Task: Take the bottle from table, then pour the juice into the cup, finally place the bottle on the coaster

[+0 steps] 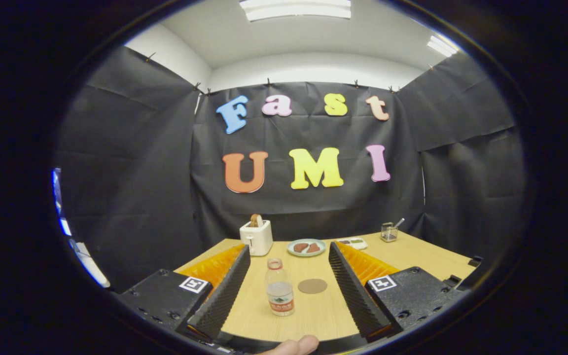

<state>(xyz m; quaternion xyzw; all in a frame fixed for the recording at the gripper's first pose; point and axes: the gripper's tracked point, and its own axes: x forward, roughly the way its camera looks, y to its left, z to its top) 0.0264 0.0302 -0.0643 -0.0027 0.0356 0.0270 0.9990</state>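
Bottle (279, 288) label with red band, print too small to read, square black-and-white marker tags on both tongs (289, 291) bodies, patterns only, no legible words or numbers on the worktop (412, 254) items

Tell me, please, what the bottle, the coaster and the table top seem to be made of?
Bottle, standing between the open gripper's fingers: clear plastic, it seems, glossy and see-through, with a printed label band. Coaster, beside it: a flat matte brown disc, perhaps cork or leather; the look leaves it open. Table: light wood or wood-look laminate, with faint grain lines.
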